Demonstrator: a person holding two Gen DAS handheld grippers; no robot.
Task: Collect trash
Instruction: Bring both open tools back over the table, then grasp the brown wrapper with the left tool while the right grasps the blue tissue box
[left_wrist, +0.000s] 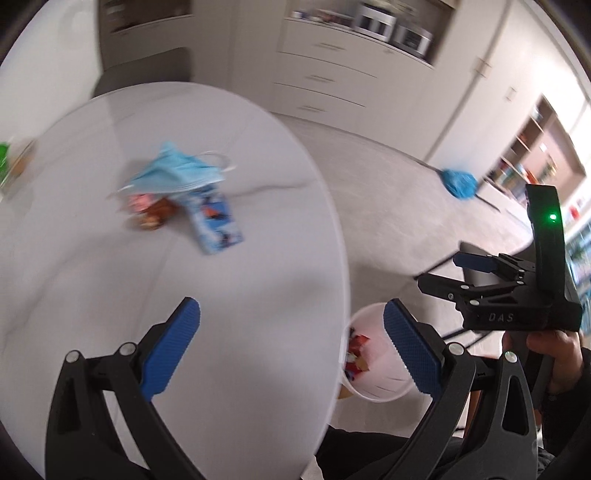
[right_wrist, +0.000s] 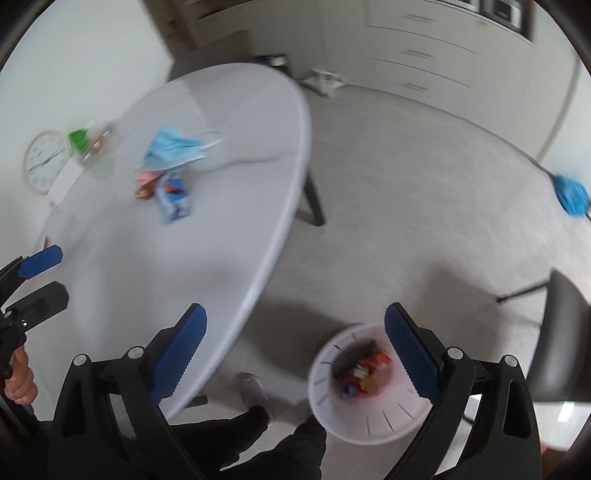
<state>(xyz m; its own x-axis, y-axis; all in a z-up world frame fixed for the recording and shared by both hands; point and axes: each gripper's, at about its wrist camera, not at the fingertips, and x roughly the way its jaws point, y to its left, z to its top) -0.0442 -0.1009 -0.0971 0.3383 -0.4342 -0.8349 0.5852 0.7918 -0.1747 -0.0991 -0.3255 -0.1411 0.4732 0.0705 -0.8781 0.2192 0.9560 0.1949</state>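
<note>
A blue face mask (left_wrist: 177, 171) lies on the round white table (left_wrist: 258, 258), on top of an orange-brown wrapper (left_wrist: 155, 214) and beside a blue and white packet (left_wrist: 216, 225). The same pile shows in the right wrist view: mask (right_wrist: 173, 147), packet (right_wrist: 175, 201). A white trash bin (right_wrist: 369, 398) with colourful wrappers inside stands on the floor by the table edge; it also shows in the left wrist view (left_wrist: 376, 354). My left gripper (left_wrist: 291, 347) is open and empty over the table's near edge. My right gripper (right_wrist: 295, 354) is open and empty above the bin.
A clock (right_wrist: 46, 160) and a green-topped glass object (right_wrist: 92, 147) sit at the table's far left. A blue mop (right_wrist: 570, 195) lies on the floor at right. A dark chair (right_wrist: 561, 339) stands right of the bin. The person's legs (right_wrist: 258, 435) are below.
</note>
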